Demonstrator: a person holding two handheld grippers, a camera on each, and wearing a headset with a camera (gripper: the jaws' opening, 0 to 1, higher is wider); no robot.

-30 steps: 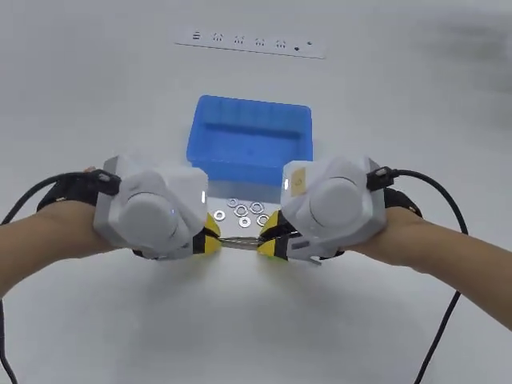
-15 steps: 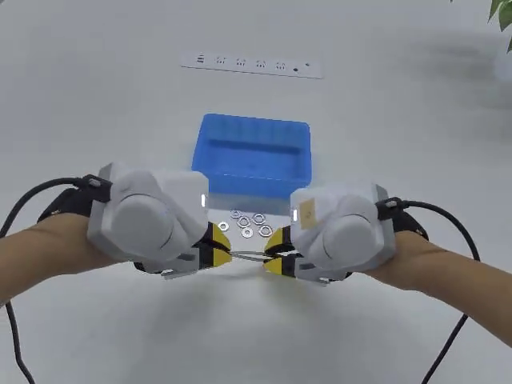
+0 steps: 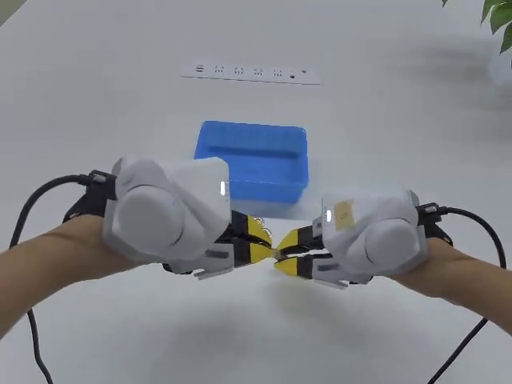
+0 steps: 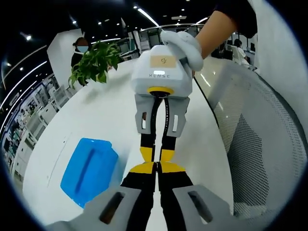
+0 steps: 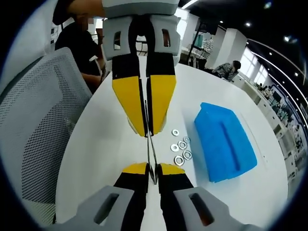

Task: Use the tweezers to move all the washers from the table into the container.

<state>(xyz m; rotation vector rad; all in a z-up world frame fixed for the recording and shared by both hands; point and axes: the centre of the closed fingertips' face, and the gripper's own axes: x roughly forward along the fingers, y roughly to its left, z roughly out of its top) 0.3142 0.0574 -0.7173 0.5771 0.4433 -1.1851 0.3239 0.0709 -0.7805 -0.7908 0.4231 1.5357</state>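
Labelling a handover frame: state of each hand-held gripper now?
Left hand-held gripper: closed on thin metal tweezers.
Right hand-held gripper: closed on the same tweezers.

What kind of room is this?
Probably an open-plan office or lab: a mesh office chair at a long white table, a leafy plant, and people seated farther off.

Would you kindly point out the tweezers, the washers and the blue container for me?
tweezers [image 5: 150, 149], right gripper view, bare middle stretch of the metal shaft
washers [image 5: 182, 145], right gripper view, middle washer of the cluster
blue container [image 3: 253, 156], head view, its bare floor
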